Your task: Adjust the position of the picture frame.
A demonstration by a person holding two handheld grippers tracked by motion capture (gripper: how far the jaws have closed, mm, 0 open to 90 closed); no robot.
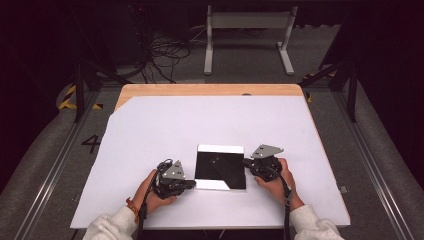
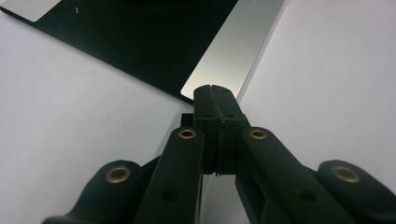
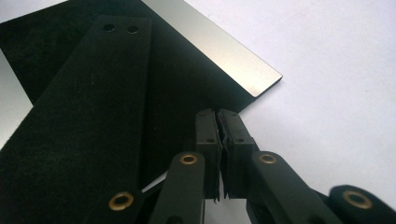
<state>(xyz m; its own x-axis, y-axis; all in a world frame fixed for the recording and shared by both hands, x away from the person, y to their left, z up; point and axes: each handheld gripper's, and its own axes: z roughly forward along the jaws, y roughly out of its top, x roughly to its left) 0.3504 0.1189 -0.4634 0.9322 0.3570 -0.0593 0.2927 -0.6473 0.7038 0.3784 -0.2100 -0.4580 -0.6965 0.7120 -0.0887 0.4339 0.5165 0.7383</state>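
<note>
Both my grippers at the black panel's near edge

High view: black panel lies mid-table, left gripper at its seven o'clock corner, right gripper at three o'clock. Left gripper view: jaws clenched at the silver strip. Right gripper view: jaws pressed together beside the panel's edge.

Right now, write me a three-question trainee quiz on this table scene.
1. True or false: the left gripper has its jaws wide open.
2. The black panel lies on: A) a white sheet, B) bare wood, C) the floor.
3. Fill in: the right gripper is at the panel's ____ edge in the high view.

Key: 1 false, the jaws are shut at the panel's corner; 2 A, the white sheet; 3 right.
</note>
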